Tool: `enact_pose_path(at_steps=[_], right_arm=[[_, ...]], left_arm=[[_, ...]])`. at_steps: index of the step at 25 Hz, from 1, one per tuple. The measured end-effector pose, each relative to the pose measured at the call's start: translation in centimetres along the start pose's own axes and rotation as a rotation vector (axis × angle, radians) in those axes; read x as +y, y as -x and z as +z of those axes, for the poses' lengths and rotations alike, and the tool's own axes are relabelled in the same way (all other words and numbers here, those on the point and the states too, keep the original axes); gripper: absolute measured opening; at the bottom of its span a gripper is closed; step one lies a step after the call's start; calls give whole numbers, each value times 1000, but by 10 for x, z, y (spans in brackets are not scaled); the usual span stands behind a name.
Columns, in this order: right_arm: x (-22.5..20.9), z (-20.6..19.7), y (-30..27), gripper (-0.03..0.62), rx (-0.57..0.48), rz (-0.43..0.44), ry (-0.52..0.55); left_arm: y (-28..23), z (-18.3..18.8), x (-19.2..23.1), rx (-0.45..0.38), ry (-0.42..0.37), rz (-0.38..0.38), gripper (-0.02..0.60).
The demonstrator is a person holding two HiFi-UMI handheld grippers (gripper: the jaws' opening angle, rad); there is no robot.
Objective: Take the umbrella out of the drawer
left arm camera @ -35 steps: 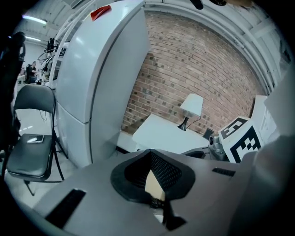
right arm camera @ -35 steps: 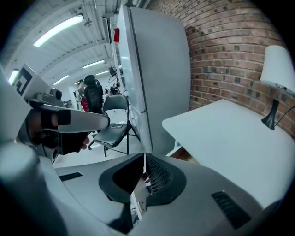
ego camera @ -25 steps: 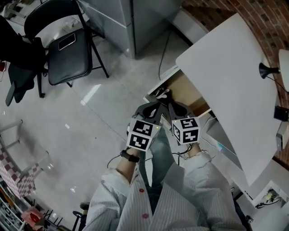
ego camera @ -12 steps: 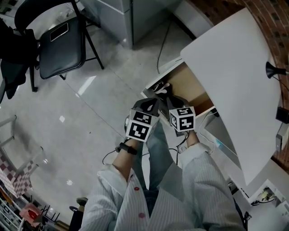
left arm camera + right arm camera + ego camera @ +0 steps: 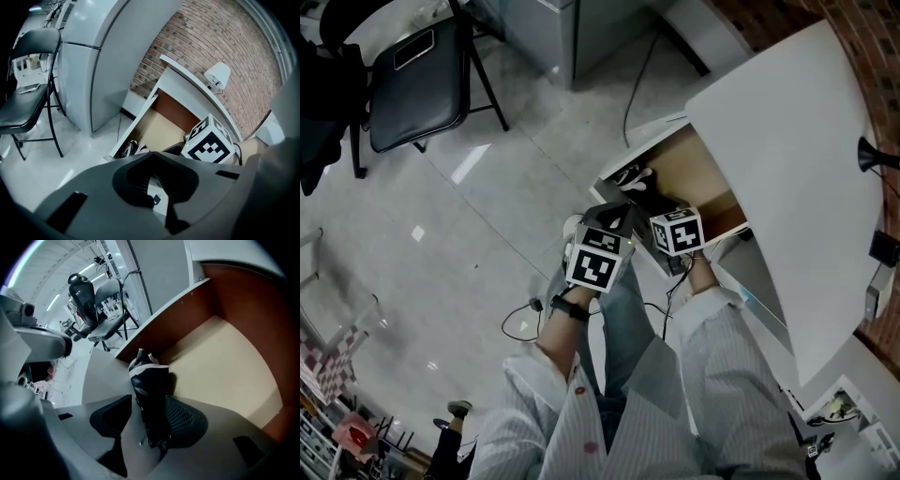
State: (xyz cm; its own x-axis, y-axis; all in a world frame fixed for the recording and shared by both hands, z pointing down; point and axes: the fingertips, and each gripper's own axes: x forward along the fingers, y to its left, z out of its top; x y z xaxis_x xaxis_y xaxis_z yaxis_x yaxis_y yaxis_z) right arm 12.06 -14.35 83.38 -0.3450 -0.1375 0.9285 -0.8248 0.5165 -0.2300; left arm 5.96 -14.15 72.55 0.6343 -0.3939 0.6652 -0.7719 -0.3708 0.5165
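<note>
While both tongs hung over the open drawer (image 5: 705,173) under the white counter (image 5: 787,159), the folded black umbrella (image 5: 151,390) lay inside it, its far end in the drawer's left corner by the wall. Right tongs (image 5: 147,420) had just been opening: jaws released and apart, umbrella between them, closer to the right pad, not squeezed. Left tongs (image 5: 154,185) were clenched, tips together, gripping nothing, just left of the right ones at the drawer's near edge.
</note>
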Motion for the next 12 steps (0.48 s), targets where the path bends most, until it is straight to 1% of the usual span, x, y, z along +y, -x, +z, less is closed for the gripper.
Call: enact_pose_path(at_steps=[2,5,9,12], right_arm=[[-6,-8,-8,242,40,2,5],[-13,-17,-18,259,98,-11,24],[-20,-24,-29,264,153,-43,37],[-22,-24,-34,264,163,-63,38]], left_arm=[[0,2,2,-6,13,1,9],[3,4,7,-15,24,-2,9],[9,5,21,-24,43,9,9],[11,3,29,-28,57,12,9]])
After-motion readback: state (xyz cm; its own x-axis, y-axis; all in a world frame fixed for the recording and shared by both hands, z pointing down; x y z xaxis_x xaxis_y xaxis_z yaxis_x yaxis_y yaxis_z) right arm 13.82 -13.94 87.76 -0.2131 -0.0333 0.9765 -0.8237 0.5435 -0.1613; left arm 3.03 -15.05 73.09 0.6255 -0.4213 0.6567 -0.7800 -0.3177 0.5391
